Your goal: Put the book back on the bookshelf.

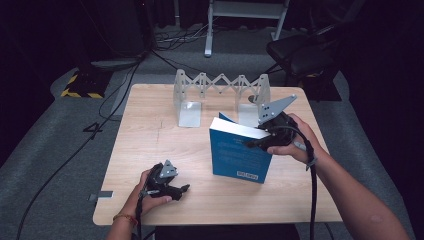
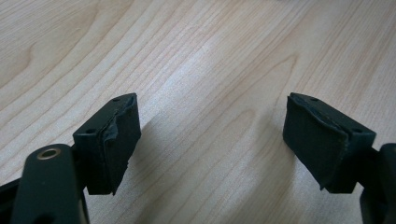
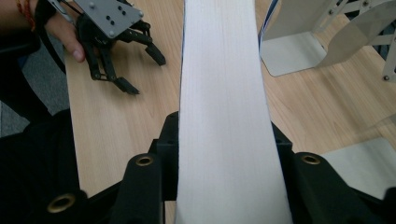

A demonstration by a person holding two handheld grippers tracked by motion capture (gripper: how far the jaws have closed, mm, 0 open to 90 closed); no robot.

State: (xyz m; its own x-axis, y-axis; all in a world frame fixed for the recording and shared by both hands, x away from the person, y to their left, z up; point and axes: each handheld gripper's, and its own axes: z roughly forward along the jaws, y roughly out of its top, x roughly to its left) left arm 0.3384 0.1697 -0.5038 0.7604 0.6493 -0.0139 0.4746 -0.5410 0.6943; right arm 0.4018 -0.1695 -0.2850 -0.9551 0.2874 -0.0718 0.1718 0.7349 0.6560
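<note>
On the right half of the wooden table [image 1: 150,130] a blue book [image 1: 239,155] stands upright on its lower edge, just in front of the folding metal book rack [image 1: 220,92] at the far side. The right gripper [image 1: 260,137] has its jaws clamped on the book's top far corner; in the right gripper view the white page block [image 3: 224,116] runs straight up between the two black jaws, which press on it from both sides. The left gripper [image 1: 172,189] rests near the table's near left edge, well apart from the book, its jaws spread wide over bare wood with nothing between the pads [image 2: 116,140].

As I judge it, the book is picked up and stood on end, but it is not yet in the rack. What is left is to carry it back between the rack's uprights and let go.
</note>
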